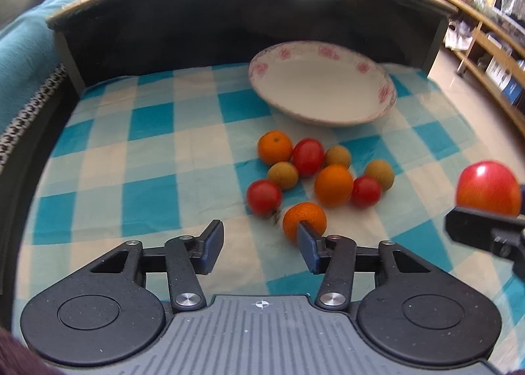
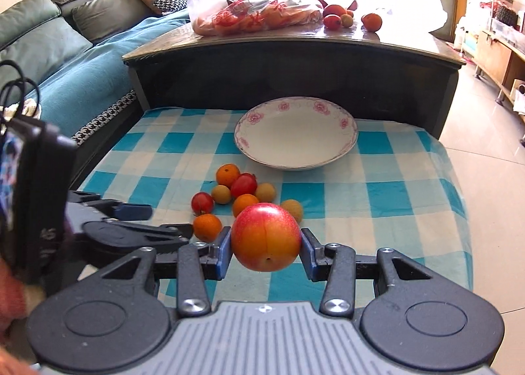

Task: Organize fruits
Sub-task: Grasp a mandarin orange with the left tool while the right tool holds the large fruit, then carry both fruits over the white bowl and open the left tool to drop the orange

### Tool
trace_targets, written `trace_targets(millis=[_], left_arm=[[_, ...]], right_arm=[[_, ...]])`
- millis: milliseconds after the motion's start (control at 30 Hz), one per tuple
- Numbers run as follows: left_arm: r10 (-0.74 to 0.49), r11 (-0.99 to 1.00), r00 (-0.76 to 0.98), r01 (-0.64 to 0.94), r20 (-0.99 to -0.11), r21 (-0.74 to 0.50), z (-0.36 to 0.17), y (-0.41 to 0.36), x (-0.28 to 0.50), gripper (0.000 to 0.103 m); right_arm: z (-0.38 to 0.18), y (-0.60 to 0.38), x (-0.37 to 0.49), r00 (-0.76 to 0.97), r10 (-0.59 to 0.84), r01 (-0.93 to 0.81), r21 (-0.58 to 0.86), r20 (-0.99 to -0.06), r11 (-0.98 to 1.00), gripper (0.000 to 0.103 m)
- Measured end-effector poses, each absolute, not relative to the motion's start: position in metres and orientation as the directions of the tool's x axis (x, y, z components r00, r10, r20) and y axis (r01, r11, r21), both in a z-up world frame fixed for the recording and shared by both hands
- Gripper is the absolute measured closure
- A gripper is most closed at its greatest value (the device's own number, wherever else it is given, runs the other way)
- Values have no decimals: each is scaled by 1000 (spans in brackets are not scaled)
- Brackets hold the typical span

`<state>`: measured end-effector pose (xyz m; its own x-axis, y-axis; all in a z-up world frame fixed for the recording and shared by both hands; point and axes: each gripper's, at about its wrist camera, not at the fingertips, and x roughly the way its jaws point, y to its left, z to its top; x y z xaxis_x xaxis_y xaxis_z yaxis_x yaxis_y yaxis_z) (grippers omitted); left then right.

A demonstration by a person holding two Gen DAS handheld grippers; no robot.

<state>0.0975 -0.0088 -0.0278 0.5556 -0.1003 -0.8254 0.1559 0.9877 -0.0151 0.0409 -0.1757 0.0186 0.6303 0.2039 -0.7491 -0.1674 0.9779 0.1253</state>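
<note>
A red-orange apple [image 2: 265,237] hangs above the blue checked cloth [image 2: 377,197], with my right gripper [image 2: 264,243] shut on it. In the left wrist view the same apple [image 1: 488,184] shows at the right edge. A white plate with pink flowers [image 1: 315,89] [image 2: 295,135] sits empty at the back of the cloth. In front of it lies a pile of fruit: oranges [image 1: 333,184], small red fruits [image 1: 307,156] and tan round ones [image 1: 283,175]. My left gripper [image 1: 259,242] stands open just before the nearest orange [image 1: 306,214], nothing between its fingers.
A dark wooden table [image 2: 295,56] rises behind the cloth, carrying plastic bags of fruit [image 2: 249,10] and loose fruit [image 2: 370,22]. A sofa with a teal blanket [image 2: 82,73] lies to the left. Tiled floor [image 2: 485,145] and wooden shelves [image 1: 485,47] are on the right.
</note>
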Motion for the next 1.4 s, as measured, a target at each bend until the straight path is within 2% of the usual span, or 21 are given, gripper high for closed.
trace_targets(millis=[167,267,433,600,667,900,967,1400], left_arm=[[-126,985,566,167,-814,-36,-26,-14,104,40],[-157,983,550,171,-820,-74,-25,-16,108,43],[-172,973,537,223,-826,-57,-29,-32,105,44],[-144,967,527,256,-838,-5,-40,-46,105,47],[-143,967,510,256,-848,-9,-46,-47,108,52],[-149,967,529,254,-835,-12,-47,-49,112,58],[-163,967,520,254,-839,-31,-48,-48,113,66],[-112,959,548,279,-829,54,-42,-50,100,67]], right_arm=[[19,-175,53,631,220,-170,144,-744,975,59],[16,-177,60,625,215,-156,150,-751,976,59],[15,-188,61,623,210,-132,164,-753,978,59],[11,-197,58,612,202,-115,167,-764,979,59],[10,-200,56,610,199,-111,166,-767,980,59],[7,-207,55,603,193,-96,170,-774,981,59],[5,-206,56,598,193,-96,170,-778,981,59],[1,-201,59,593,174,-108,136,-787,985,59]])
